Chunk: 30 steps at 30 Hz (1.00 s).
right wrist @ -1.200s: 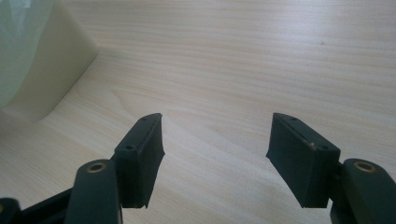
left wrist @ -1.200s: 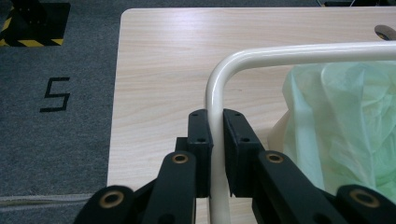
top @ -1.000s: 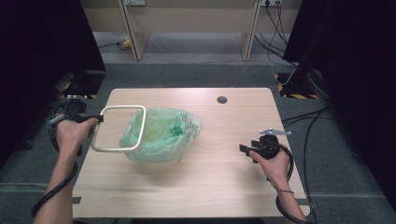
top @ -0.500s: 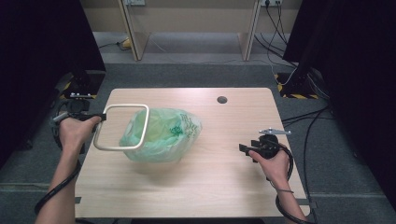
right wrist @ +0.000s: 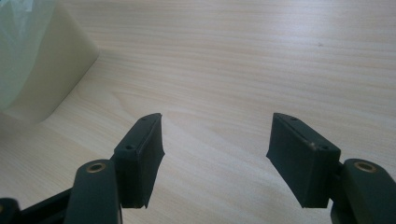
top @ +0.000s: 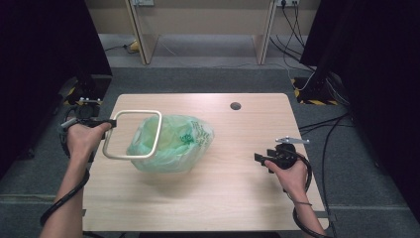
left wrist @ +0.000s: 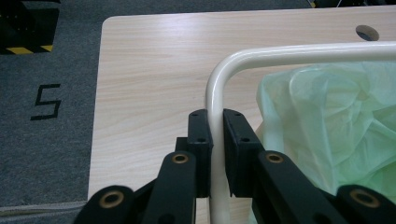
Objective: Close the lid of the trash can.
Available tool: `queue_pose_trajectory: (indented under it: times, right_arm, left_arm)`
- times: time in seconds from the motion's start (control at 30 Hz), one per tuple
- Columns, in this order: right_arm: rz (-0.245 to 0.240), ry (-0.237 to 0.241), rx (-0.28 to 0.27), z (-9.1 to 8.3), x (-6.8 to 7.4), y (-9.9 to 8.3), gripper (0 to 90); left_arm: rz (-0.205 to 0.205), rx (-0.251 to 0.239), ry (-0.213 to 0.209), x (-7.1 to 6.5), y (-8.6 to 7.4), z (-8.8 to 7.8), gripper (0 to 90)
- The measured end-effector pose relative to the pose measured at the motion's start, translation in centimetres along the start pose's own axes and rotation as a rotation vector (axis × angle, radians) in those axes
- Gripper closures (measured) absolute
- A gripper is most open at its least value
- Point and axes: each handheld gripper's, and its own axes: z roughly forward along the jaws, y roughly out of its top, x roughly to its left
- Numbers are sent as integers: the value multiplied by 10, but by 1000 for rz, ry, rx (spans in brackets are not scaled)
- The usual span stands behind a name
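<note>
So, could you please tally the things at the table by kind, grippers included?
Frame, cream: 1
Bag, green: 1
Bin, cream, under the bag: 1
Grippers: 2, left gripper shut on the frame, right gripper open
Total: 5

The right half of the table (top: 237,198) lies bare — wide room for a hand to cross from the front edge to the small round hole (top: 236,106) near the back. On the left, a green bag (top: 173,144) over a pale bin bulks up, and the cream frame (top: 133,135) clamped in the left gripper (left wrist: 215,135) hangs over its near side, barring that way in. The right gripper (right wrist: 215,140) stands with jaws apart over bare wood, well apart from the bag.
</note>
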Motion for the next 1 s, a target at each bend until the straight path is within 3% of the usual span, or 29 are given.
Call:
queue_pose_trajectory:
  times: [1.0]
  right_arm:
    - [7,2,-2,1,0,-2,353]
  left_arm:
    - [31,2,-12,-19,5,5,815]
